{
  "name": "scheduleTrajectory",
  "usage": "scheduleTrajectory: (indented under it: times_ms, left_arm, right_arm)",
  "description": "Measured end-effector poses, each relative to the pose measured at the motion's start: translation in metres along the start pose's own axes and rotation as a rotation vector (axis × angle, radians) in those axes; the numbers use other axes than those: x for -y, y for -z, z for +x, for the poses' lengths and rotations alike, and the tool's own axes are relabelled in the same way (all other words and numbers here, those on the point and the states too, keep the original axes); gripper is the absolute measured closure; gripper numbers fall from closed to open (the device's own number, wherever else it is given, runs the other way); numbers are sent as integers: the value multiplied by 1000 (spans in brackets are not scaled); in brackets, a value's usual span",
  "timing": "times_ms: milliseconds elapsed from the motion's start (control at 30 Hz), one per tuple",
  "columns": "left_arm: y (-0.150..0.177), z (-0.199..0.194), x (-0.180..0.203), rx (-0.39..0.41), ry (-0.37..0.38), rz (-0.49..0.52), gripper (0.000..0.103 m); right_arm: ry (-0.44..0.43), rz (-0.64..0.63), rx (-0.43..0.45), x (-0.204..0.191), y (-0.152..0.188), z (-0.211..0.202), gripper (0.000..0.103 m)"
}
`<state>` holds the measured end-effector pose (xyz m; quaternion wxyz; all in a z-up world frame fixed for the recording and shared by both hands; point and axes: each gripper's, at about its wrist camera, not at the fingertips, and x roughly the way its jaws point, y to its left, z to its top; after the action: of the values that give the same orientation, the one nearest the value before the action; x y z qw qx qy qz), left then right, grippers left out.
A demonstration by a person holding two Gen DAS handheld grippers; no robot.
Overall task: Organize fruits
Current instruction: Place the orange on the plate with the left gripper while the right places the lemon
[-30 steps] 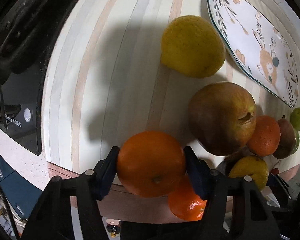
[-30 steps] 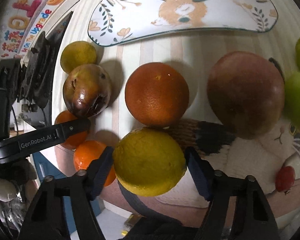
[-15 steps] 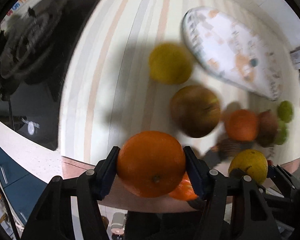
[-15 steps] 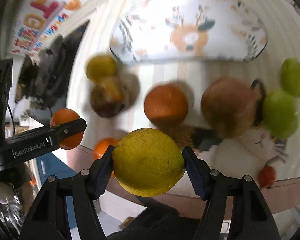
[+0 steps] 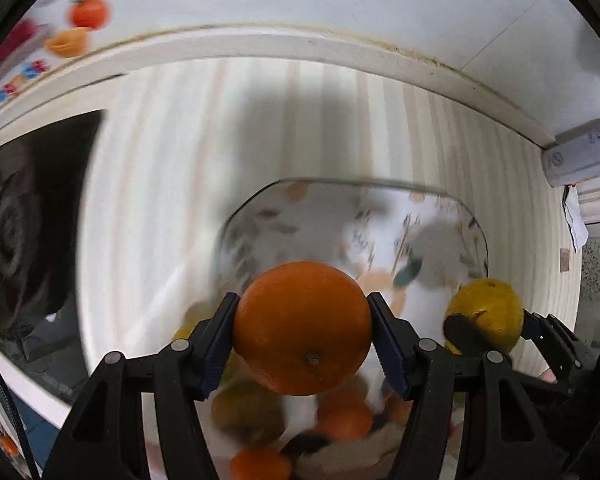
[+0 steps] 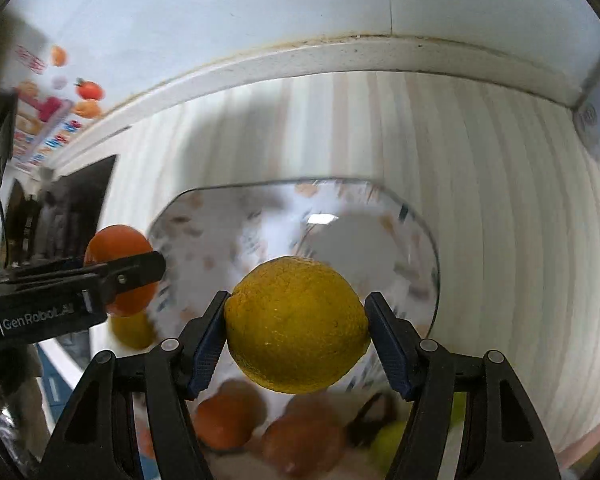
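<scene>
**Both fruits riding above the plate, which is lying ahead of and below each gripper**

Left wrist view: the left gripper (image 5: 302,330) is clamping an orange (image 5: 302,327) between its two blue-padded fingers, the jaws closed on the fruit's sides with its stem dimple facing the camera. The patterned plate (image 5: 260,224) is lying straight ahead of and below the orange, its long axis running across the view from left to right, on the striped table (image 5: 160,160). Its surface is blurred, but it appears bare. To the right, the right gripper (image 5: 496,330) is showing side-on with a yellow fruit, seemingly a lemon (image 5: 488,312), in its grip, over the plate's right end. More loose fruits are sitting blurred beneath the fingers, nearer than the plate.

Right wrist view: the right gripper (image 6: 296,330) is pinching the lemon (image 6: 296,324) in the same way, jaws shut on its flanks. The plate (image 6: 400,236) is sitting directly beyond and under it, again lying crosswise. The left gripper (image 6: 140,270) is reaching in from the left with the orange (image 6: 116,244) at the plate's left edge. Judging from this, each gripper is placed near its own end of the plate, and lowering forward and down is likely the coming move, keeping the two fruits apart
</scene>
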<state>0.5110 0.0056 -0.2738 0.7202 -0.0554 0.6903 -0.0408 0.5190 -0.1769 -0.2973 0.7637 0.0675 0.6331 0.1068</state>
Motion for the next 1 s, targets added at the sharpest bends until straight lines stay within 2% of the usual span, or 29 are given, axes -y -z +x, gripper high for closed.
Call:
scheduleTrajectory:
  times_ms: [100,267,433,733,800,833,867,900,1000]
  left_arm:
    - [-33,26,12,-65,27,-9,42]
    - [-52,62,15,-160,83,-48,42]
    - [-57,76,19,-197,114,-61,42]
    - [-65,90,27,-225,99,-66,41]
    - [-67,90,29,-223,95,-67,35]
    - [-75,96,37,-212,85,-69,30]
    - [-77,93,38,-199,83,-68,19]
    - [-78,90,39,-190,82,-67,14]
    - [-78,76,38,-151,51,-59,14]
  right_arm:
    - [16,-23,-38,8,-17,21,33]
    - [34,-43,-84,17,-31,45,33]
    - [13,-49,-114,22,-40,54,33]
    - [-19,-26,-156,28,-56,66,30]
    - [-22,-7,-162,31,-59,65,18]
    - [-29,4,-162,33,-59,63,16]
    - [-34,11,-163,34,-59,61,13]
    - [-35,16,-163,35,-58,59,12]
    - [-5,16,-160,37,-53,50,11]
